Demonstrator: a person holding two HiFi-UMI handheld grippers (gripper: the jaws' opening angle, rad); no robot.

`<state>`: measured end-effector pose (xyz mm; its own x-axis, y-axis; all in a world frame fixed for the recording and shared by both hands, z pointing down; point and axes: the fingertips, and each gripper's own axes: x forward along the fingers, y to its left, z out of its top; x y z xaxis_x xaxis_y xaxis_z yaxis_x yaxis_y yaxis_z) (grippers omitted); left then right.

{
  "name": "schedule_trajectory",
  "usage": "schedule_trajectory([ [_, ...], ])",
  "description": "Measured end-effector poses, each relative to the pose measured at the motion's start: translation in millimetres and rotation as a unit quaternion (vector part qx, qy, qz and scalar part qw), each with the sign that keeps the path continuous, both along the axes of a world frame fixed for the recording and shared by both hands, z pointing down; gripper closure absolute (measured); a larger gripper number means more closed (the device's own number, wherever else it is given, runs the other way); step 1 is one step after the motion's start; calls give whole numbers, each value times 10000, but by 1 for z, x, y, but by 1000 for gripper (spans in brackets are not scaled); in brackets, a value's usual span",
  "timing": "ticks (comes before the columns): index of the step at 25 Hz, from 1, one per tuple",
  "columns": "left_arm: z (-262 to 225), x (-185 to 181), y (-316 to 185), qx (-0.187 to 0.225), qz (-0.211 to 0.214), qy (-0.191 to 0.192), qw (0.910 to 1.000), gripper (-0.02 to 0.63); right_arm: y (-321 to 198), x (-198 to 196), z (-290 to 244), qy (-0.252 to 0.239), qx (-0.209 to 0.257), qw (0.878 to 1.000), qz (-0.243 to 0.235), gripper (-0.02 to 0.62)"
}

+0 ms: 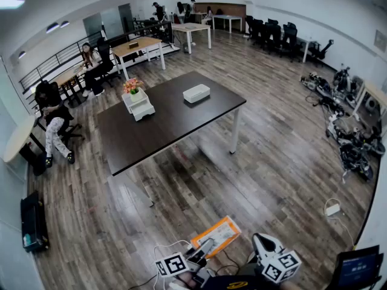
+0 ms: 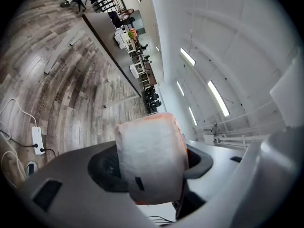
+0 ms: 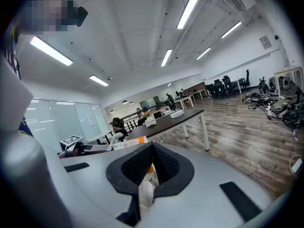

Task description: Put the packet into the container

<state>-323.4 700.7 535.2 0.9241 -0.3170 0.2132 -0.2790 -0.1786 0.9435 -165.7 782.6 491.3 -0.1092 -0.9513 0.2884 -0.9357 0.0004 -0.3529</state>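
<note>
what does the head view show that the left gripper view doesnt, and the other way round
Only the head view: the right gripper at the edge of the packet, and the white container on the dark table. Only the left gripper view: the jaws of the left gripper closed on the packet, its pale side bowed between them. Both: the packet, the table, the wooden floor.

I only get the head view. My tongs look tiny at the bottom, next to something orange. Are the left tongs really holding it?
Observer: Yes. In the left gripper view the packet bulges between the left tongs, with its white side facing the camera.
Operator: What about my other tongs?
Observer: In the right gripper view the right tongs are shut on a thin white-and-orange bit, apparently the packet's edge.
</note>
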Motion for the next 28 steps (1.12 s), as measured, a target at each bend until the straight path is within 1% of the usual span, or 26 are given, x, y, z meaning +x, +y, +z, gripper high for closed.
schedule_trajectory([
  [3,4,-16,-6,-60,-81,52,9999,332,-5,-14,0,-47,62,10000,35,584],
  [6,12,-21,-12,-185,-126,73,9997,333,-7,-17,10,-51,-122,9999,49,584],
  [9,21,-16,-25,-312,-151,-11,9994,333,-17,-9,20,-129,-223,9996,130,584],
  [11,23,-9,-39,-334,-158,-55,9993,333,-32,-1,26,-254,-200,9993,181,584],
  [15,22,8,-74,-209,-137,-232,9994,332,-80,15,31,-533,-17,9985,147,581],
  [17,20,19,-94,-155,-149,-340,9992,332,-107,28,29,-762,129,9969,127,579],
  [18,18,26,-104,-136,-171,-365,9991,333,-121,36,26,-844,169,9962,102,565],
  [20,10,46,-128,-45,-198,-385,9991,332,-148,53,19,-977,259,9949,-5,510],
  [23,-1,77,-162,39,-221,-510,9984,332,-184,74,4,-1243,335,9915,-199,476],
  [25,-6,99,-180,-5,-258,-475,9985,331,-203,91,2,-1424,320,9890,-242,467],
  [28,-13,130,-205,-37,-297,-359,9989,333,-229,114,1,-1564,269,9868,-311,448],
])
